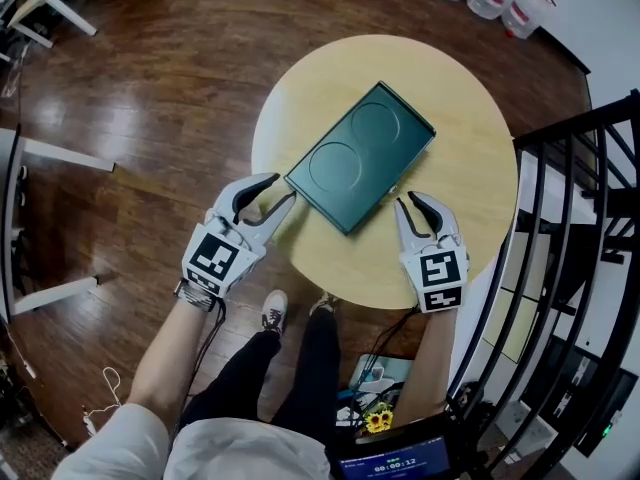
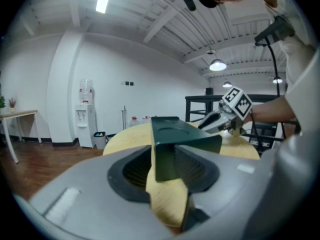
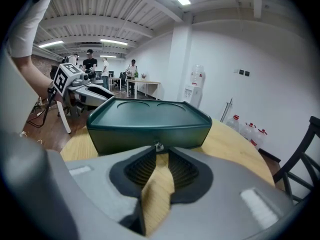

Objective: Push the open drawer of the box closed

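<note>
- Dark-green box (image 1: 360,158) lies flat near the middle of a round pale-wood table (image 1: 470,168), turned cornerwise to the person.
- Left gripper (image 1: 284,188) sits at the box's 8 o'clock. Its jaws stand partly apart, astride the box's left corner. In the left gripper view that corner fills the gap, with 1 pad just beside each face. Whether the pads press on it I cannot tell.
- Right gripper (image 1: 404,200) sits at the box's 5 o'clock, square to the box's front face. Its jaws are a narrow slit apart with only bare tabletop between them.
- Small metal knob (image 3: 158,146) on that face stands at 12 o'clock from the slit, just past the tips.
- Count: 1 box, 1 knob, 2 round recesses (image 1: 378,125) in the box's top, 2 grippers, 1 table.
</note>
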A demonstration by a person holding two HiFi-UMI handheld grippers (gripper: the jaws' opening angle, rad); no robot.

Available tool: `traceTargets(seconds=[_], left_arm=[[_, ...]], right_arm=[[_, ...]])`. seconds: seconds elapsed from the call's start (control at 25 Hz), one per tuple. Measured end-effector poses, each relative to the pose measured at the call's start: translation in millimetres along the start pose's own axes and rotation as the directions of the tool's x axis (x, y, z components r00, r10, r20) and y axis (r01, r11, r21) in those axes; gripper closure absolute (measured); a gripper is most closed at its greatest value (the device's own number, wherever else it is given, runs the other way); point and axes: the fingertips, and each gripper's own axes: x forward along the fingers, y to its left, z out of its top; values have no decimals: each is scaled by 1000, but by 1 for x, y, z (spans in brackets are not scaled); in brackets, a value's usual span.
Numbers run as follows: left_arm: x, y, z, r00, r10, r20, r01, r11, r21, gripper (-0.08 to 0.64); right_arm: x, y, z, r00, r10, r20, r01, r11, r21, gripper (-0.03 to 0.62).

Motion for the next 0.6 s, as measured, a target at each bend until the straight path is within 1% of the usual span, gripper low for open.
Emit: traceTargets(seconds=[0.16, 0.28, 0.36, 0.52, 0.6], left_arm=[[-9, 9, 18, 998, 43, 51, -42, 999, -28, 442], [-10, 10, 31, 996, 63, 69, -61, 998, -29, 480], [-10, 7, 44, 995, 57, 83, -56, 998, -20, 482], [-16, 2, 86, 989, 47, 138, -50, 998, 24, 485], [-18, 1, 101, 987, 42, 156, -45, 999, 13, 508]], right_arm=[[-17, -10, 11, 999, -38, 22, 37, 999, 30, 514], [-31, -19, 21, 995, -82, 62, 78, 995, 59, 553], [-40, -22, 28, 993, -96, 74, 91, 994, 61, 567], [-59, -18, 56, 989, -103, 106, 98, 994, 46, 577], [-69, -14, 68, 987, -110, 119, 106, 994, 39, 584]])
